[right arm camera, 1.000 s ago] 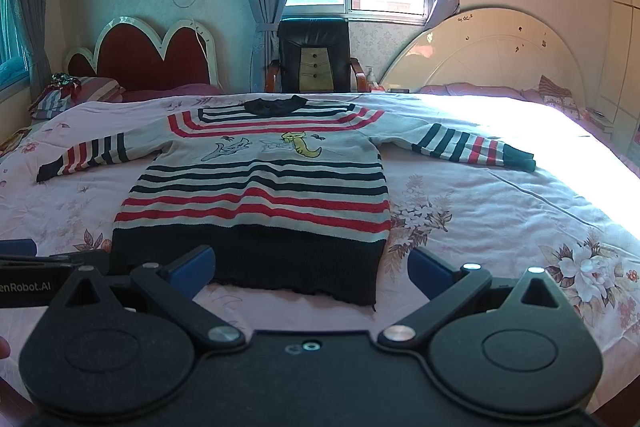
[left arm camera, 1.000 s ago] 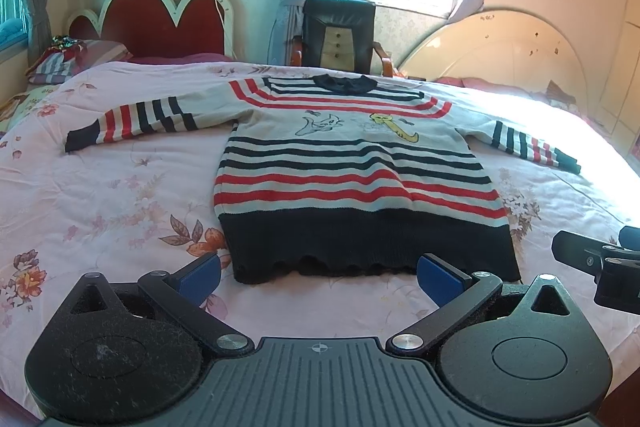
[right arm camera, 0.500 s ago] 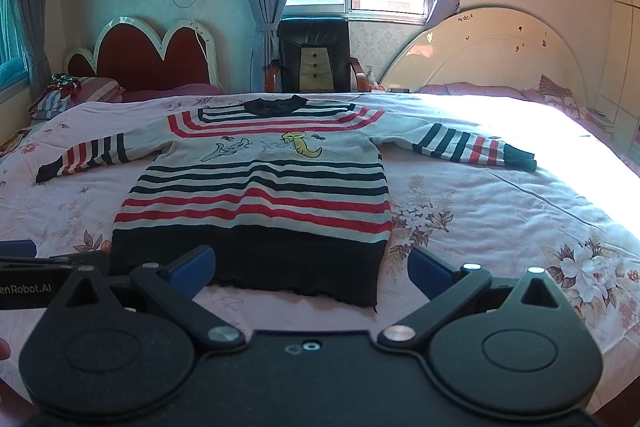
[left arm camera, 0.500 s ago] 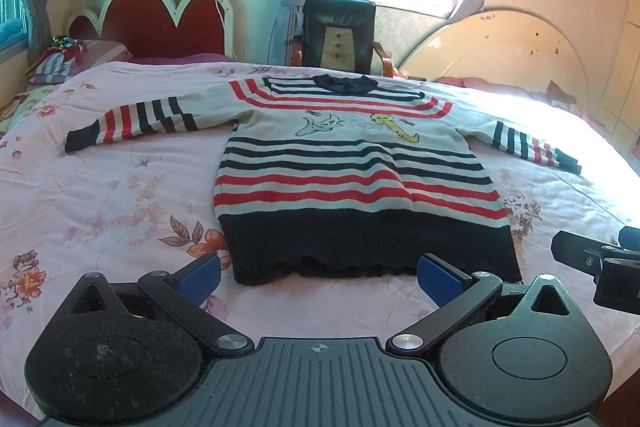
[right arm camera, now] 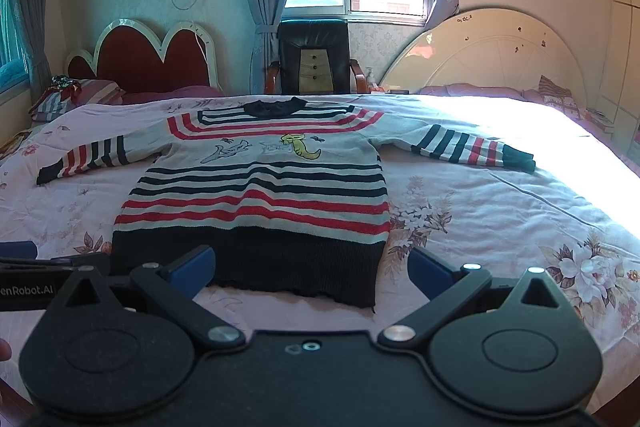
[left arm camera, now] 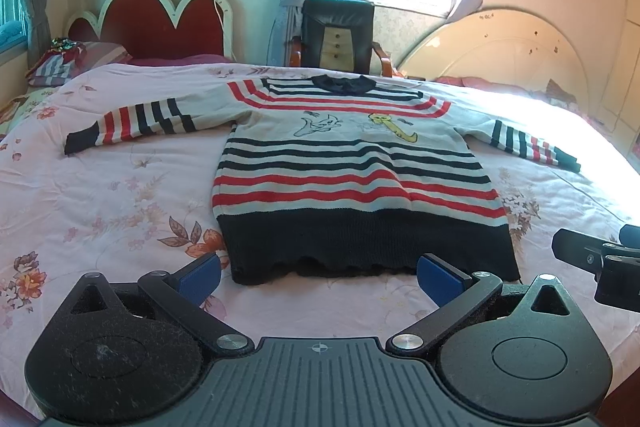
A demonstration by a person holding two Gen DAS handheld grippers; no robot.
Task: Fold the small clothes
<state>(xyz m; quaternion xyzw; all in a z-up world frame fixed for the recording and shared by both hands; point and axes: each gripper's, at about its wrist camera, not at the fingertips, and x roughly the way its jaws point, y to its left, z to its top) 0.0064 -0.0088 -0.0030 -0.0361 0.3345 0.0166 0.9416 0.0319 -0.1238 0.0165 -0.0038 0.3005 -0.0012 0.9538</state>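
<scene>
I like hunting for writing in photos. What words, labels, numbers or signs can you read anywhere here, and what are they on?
"enRobot.AI": white letters on the black body of the left gripper, seen at the left edge of the right wrist view; the start of the word is cut off by the picture edge.
The striped sweater carries cartoon figures only, with no readable lettering.
Nothing else in either view shows readable text.

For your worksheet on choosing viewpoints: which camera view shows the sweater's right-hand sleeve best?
The right wrist view: the right-hand sleeve lies fully visible there, stripes and dark cuff distinct. In the left wrist view that sleeve sits near the edge, washed by glare.
</scene>
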